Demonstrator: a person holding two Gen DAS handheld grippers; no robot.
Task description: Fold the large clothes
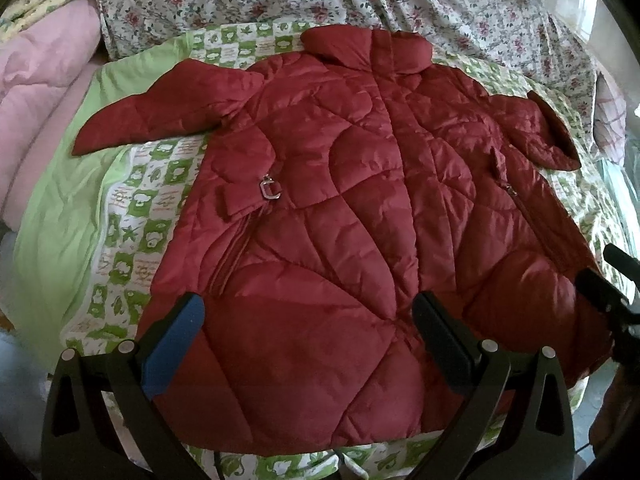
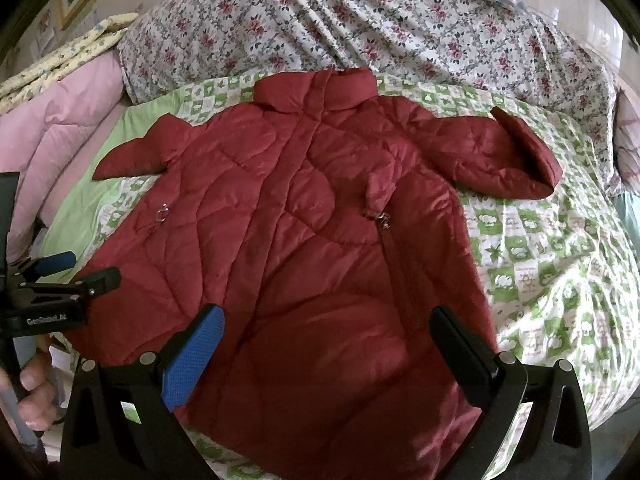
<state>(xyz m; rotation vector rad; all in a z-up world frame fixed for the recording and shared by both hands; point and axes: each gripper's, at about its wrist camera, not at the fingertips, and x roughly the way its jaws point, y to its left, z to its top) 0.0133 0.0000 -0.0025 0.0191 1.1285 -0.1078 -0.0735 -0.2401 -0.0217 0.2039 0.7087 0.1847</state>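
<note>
A dark red quilted jacket [image 1: 340, 200] [image 2: 304, 248] lies front up, spread flat on a green-and-white checked sheet [image 1: 132, 216] [image 2: 532, 264]. Its collar points away and both short sleeves stick out sideways. A metal zipper pull [image 1: 270, 190] shows on one pocket. My left gripper [image 1: 308, 320] hovers open over the hem's left half, with nothing between its blue pad [image 1: 176, 344] and its black finger. Over the hem's right half my right gripper [image 2: 328, 332] is also open and empty. The right wrist view shows the left gripper [image 2: 80, 270] at the left edge, held by a hand [image 2: 32, 388].
A floral duvet [image 1: 360, 0] [image 2: 400, 28] is bunched along the far side of the bed. A pink quilt [image 1: 36, 92] and a yellow patterned cloth [image 2: 68, 52] lie at the left. The sheet drops off at the bed's right edge [image 2: 600, 360].
</note>
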